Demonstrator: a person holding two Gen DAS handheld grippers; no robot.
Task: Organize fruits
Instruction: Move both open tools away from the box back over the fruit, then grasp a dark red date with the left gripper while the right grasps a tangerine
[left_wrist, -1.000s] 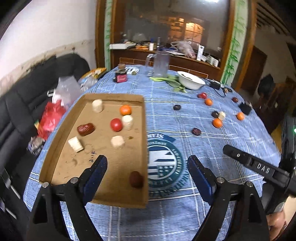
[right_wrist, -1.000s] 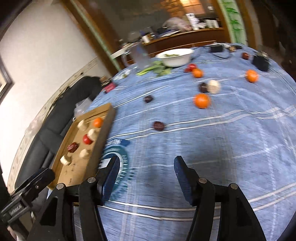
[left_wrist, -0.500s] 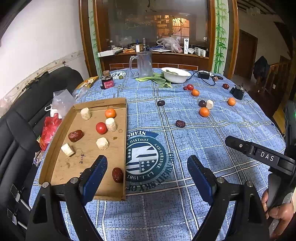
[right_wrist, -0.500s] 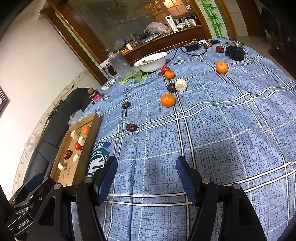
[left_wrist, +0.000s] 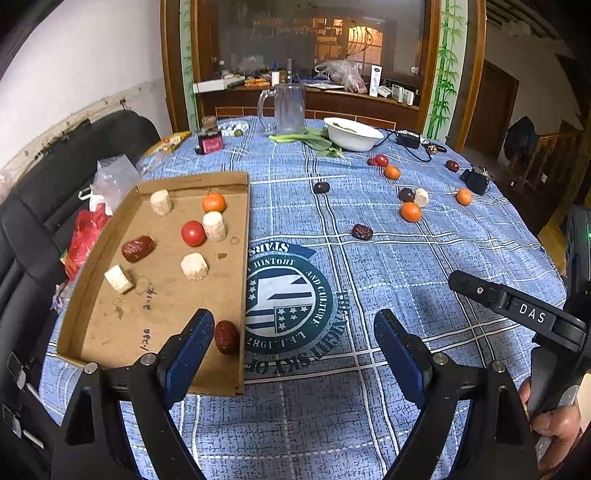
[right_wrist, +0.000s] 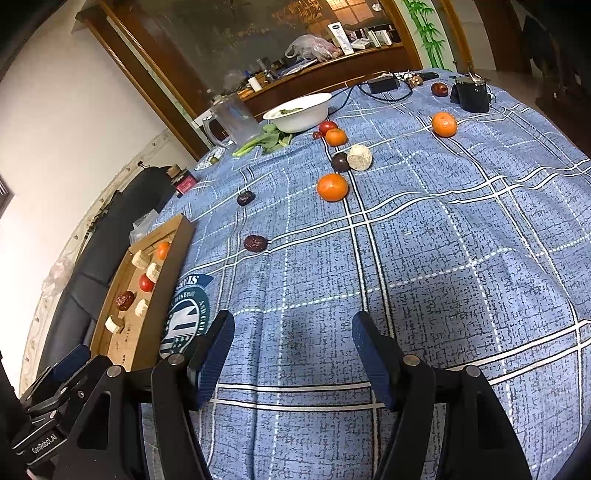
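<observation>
Both grippers stand with jaws spread and nothing between them: the left gripper hangs over the near edge of the cardboard tray, the right gripper over bare blue cloth right of that tray. Inside the tray lie a tomato, an orange, two red dates and four pale chunks. Well beyond the tray, loose oranges, dates and another pale chunk are scattered on the cloth toward the white bowl.

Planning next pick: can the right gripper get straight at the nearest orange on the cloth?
Probably yes. The right gripper is open and empty, and only bare tablecloth lies between it and that orange. The dark fruit behind it stands clear.
</observation>
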